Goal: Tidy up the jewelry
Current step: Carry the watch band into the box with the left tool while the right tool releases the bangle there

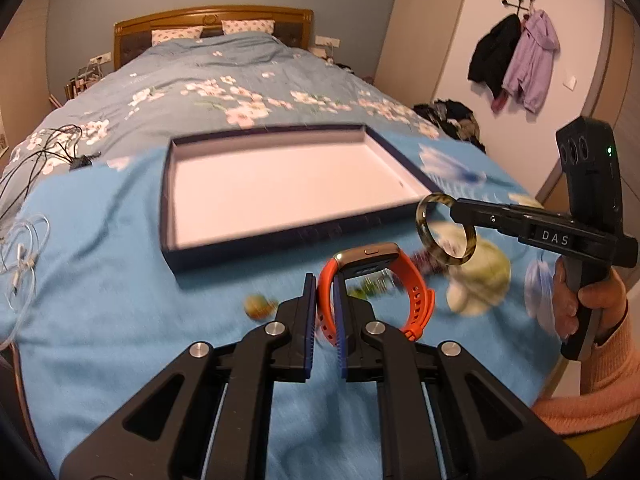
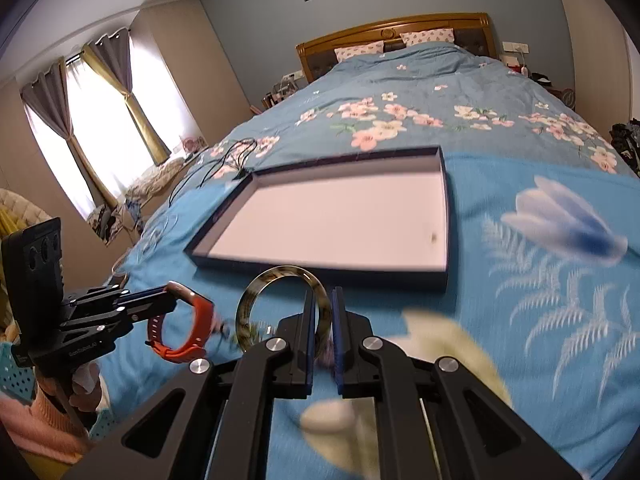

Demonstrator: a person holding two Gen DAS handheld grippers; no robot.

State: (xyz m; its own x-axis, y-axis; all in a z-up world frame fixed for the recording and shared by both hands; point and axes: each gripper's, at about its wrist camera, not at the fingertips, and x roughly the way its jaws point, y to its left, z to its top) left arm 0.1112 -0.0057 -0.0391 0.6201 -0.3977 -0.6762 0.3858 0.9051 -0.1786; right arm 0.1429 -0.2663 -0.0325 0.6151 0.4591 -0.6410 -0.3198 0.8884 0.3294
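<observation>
My left gripper (image 1: 325, 280) is shut on the strap of an orange smartwatch (image 1: 416, 292) and holds it above the blue blanket; the watch also shows in the right wrist view (image 2: 200, 320). My right gripper (image 2: 322, 294) is shut on a tortoiseshell bangle (image 2: 256, 292), held in the air; the bangle also shows in the left wrist view (image 1: 424, 220) at the right gripper's tip (image 1: 454, 206). A shallow dark-blue box with a white floor (image 1: 288, 236) (image 2: 320, 264) lies just beyond both grippers. Nothing is in it.
Blurred small items lie on the blanket under the grippers: a green bead piece (image 1: 368, 286), a yellowish round thing (image 1: 260, 304), a cream object (image 1: 480, 280). Cables (image 1: 48, 148) and a white cord (image 1: 24, 252) lie left of the box. The bed's edge is at the right.
</observation>
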